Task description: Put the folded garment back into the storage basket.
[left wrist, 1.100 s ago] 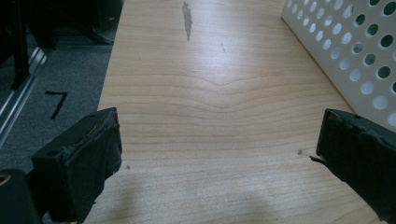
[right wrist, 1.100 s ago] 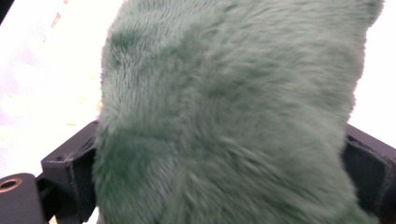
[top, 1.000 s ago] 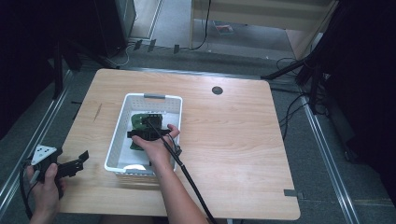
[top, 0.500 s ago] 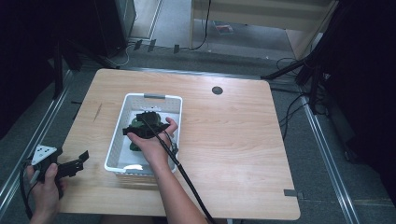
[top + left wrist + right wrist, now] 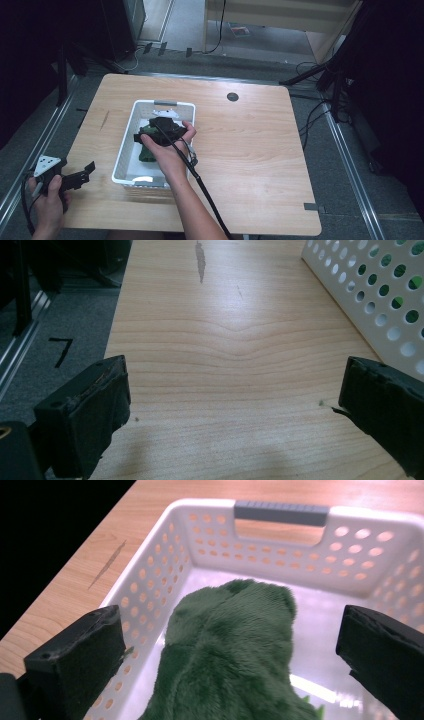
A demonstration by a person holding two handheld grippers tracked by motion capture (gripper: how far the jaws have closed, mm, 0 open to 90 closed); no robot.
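We see a light wooden table (image 5: 260, 150) with wavy grain bands and one dark streak (image 5: 200, 257) at 12 o'clock in the left gripper view. The basket (image 5: 150, 585) is white, dotted all over with round holes, and its handle grip (image 5: 281, 513) at 12 o'clock is grey. Inside lies a dark green plush (image 5: 235, 655) with a fuzzy nap. Both pairs of jaws are matt black. The floor (image 5: 55, 360) at 9 o'clock is grey with a black mark.

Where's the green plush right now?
The green plush lies inside the white basket on the table's left half in the high view, directly under the open right gripper, between its jaws.
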